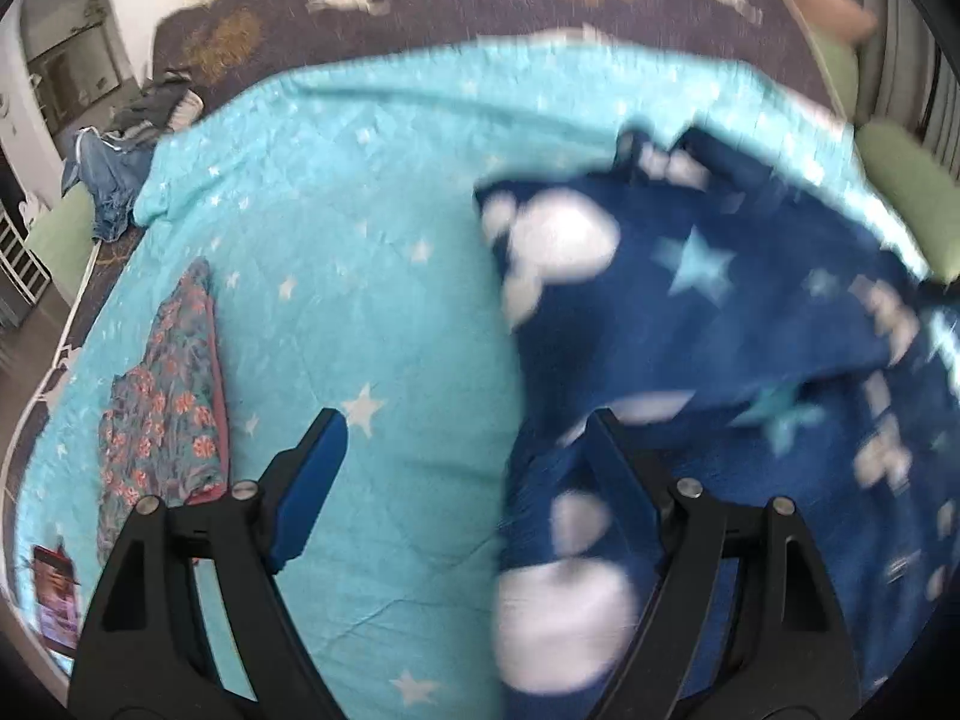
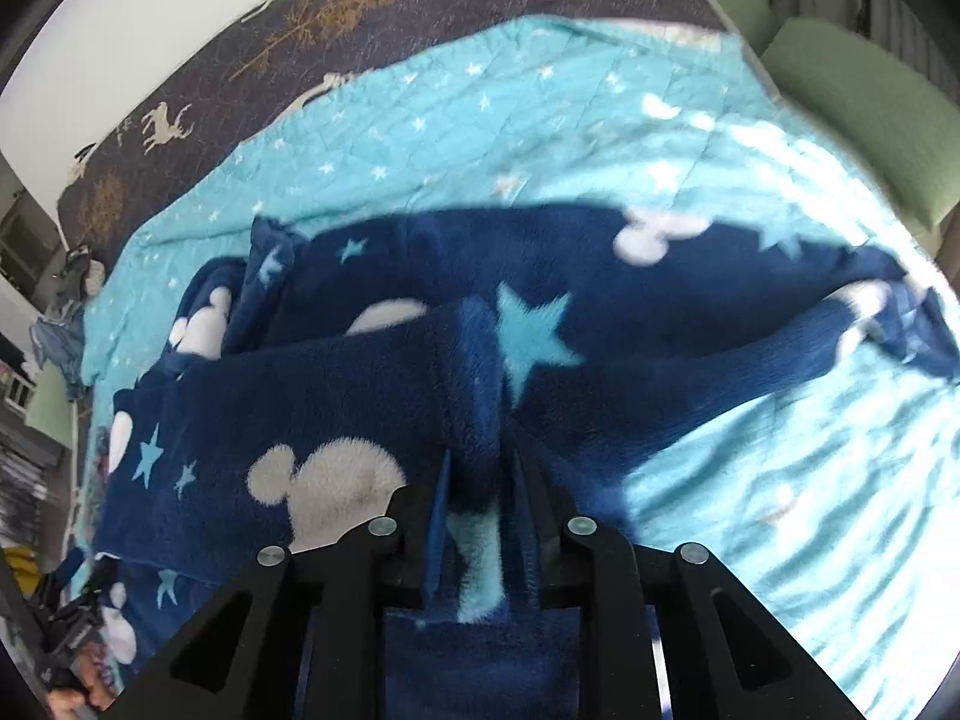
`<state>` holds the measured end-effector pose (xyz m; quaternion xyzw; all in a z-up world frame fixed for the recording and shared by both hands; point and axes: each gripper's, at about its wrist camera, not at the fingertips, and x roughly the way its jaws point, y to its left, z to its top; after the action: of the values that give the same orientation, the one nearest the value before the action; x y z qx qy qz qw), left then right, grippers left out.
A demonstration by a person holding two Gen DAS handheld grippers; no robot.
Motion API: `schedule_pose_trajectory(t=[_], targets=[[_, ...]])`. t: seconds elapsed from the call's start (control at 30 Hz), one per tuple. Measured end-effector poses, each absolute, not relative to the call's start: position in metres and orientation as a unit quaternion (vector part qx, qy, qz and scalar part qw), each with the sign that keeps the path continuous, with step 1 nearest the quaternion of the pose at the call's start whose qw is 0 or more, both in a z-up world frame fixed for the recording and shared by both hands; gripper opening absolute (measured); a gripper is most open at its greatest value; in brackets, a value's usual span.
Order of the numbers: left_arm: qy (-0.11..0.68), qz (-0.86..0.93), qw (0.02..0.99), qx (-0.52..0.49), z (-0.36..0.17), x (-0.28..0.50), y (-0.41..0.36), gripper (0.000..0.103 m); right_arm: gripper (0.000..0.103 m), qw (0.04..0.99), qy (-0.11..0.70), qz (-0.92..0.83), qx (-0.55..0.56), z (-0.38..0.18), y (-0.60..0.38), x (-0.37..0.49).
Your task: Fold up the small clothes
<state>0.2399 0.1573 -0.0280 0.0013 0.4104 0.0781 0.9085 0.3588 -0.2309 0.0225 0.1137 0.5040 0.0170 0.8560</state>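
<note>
A navy fleece garment (image 1: 720, 312) with white cloud shapes and light blue stars lies bunched on a turquoise star quilt (image 1: 360, 180). My left gripper (image 1: 465, 426) hangs open above the quilt; its right finger (image 1: 618, 456) is over the garment's left edge, and nothing is between the pads. In the right wrist view the same garment (image 2: 360, 372) spreads across the quilt (image 2: 480, 120), with one sleeve reaching right. My right gripper (image 2: 480, 468) has its jaws narrow, with a thick fold of the fleece pinched between them. The left wrist view is blurred.
A folded floral garment (image 1: 168, 396) lies on the quilt's left side. A heap of denim and grey clothes (image 1: 114, 180) sits at the far left corner. Green cushions (image 1: 906, 192) (image 2: 870, 90) line the right edge. A dark deer-print bedspread (image 2: 360, 12) lies beyond the quilt.
</note>
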Motion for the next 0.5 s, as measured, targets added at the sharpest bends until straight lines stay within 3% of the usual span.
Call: schedule_pose_trajectory(t=[0.2,0.33,0.4,0.43,0.47,0.5], targets=[[0.375,0.004,0.926,-0.046,0.004,0.256,0.130,0.082,0.021,0.861,0.485,0.080,0.131,0.048,-0.215,0.351],[0.439,-0.012,0.895,-0.080,-0.033,0.299,0.119,0.081,0.017,0.815,0.536,0.150,0.161,0.023,-0.190,0.358],[0.488,0.028,0.871,-0.040,-0.071,0.316,0.120,0.080,0.016,0.811,0.551,0.121,0.155,0.004,-0.192,0.362],[0.493,0.039,0.869,-0.025,-0.080,0.318,0.121,0.083,0.014,0.812,0.557,0.101,0.143,-0.005,-0.196,0.364],[0.489,0.040,0.871,-0.021,-0.088,0.317,0.126,0.089,0.000,0.812,0.561,0.086,0.139,-0.017,-0.202,0.365],[0.484,0.035,0.873,-0.048,-0.091,0.313,0.135,0.090,0.000,0.808,0.561,0.094,0.152,-0.023,-0.208,0.364]])
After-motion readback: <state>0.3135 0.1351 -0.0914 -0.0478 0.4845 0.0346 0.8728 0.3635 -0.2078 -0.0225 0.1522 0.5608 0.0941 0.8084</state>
